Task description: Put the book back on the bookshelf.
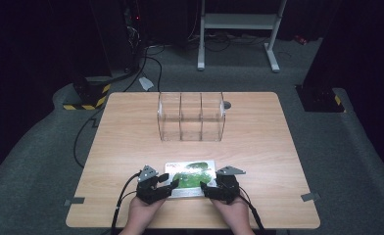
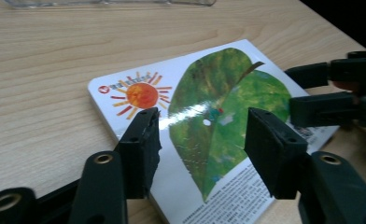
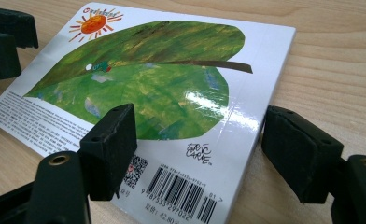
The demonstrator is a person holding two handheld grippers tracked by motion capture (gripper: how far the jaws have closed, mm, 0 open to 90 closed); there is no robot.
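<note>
A board book, back cover up (green leaf, orange sun, barcode), lies flat on the wooden table, well short of the clear three-bay organizer. The left gripper straddles the book's left end, jaws parted over the cover; the right gripper straddles its right end, jaws likewise parted, nothing gripped.

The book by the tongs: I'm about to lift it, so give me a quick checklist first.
1. Book flat on the table, back cover up: ok.
2. Left tongs at its left end, jaws apart: ok.
3. Right tongs at its right end, jaws apart: ok.
4. Pads pressing the book: not ok.
5. Clear bin stands apart, farther back: ok.
6. Jaws under the edge: cannot tell.
</note>
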